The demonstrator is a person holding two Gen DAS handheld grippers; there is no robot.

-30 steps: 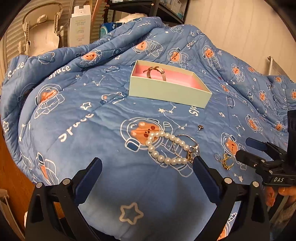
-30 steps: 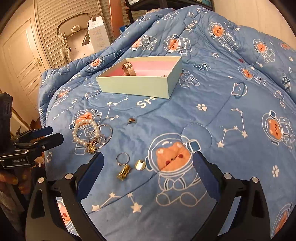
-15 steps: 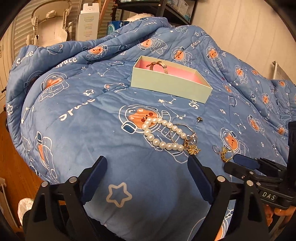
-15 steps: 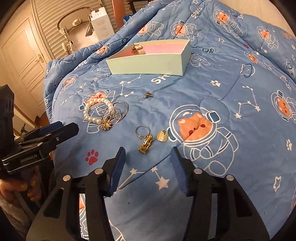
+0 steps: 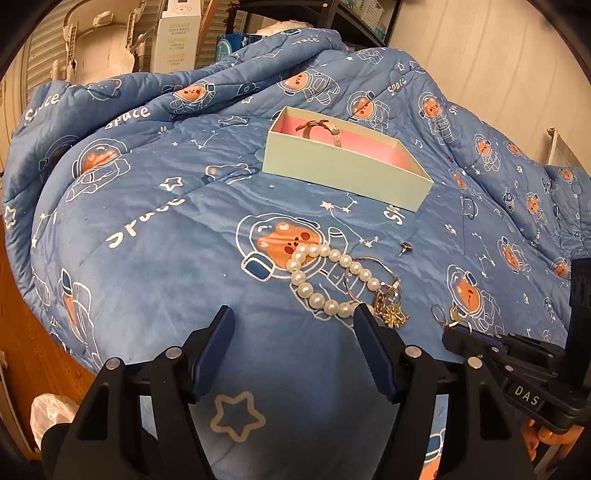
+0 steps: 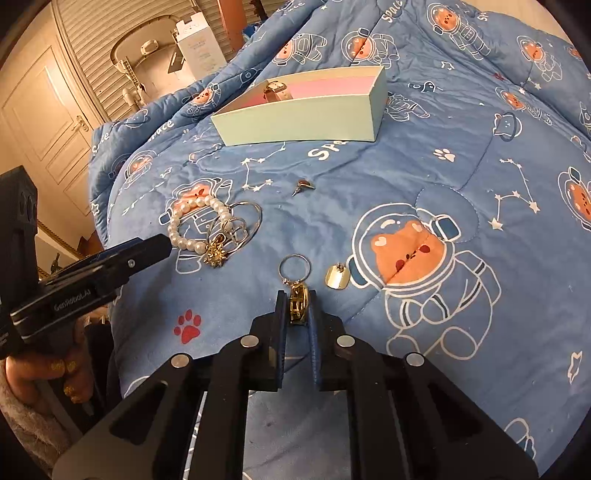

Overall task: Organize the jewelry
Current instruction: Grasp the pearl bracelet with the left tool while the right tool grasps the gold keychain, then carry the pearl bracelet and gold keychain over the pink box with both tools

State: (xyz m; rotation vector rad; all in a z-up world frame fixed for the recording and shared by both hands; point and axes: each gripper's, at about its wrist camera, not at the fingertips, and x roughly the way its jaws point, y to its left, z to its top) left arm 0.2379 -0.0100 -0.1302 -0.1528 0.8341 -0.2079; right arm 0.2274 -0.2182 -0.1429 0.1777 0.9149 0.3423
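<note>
A pale green box point(image 5: 343, 168) with a pink inside lies on the blue quilt and holds a watch point(image 5: 319, 127); it also shows in the right wrist view point(image 6: 299, 114). My right gripper point(image 6: 297, 308) is shut on a gold keychain charm point(image 6: 298, 302), whose ring point(image 6: 293, 266) lies ahead on the quilt. My left gripper point(image 5: 293, 325) is open and empty, just short of a pearl bracelet point(image 5: 325, 278) tangled with a thin bangle and a gold star charm point(image 5: 393, 314). A small stud point(image 6: 301, 185) and a gold tag point(image 6: 337, 277) lie loose.
The quilt drops off at the left to a wooden floor point(image 5: 22, 332). A white carton point(image 5: 181, 33) and a white seat stand behind the bed. A door point(image 6: 48, 122) is at the left. Shelving point(image 5: 354, 18) stands at the back.
My right gripper has moved forward and closed on the gold keychain charm. My left gripper has narrowed a little and come closer to the pearl bracelet.
</note>
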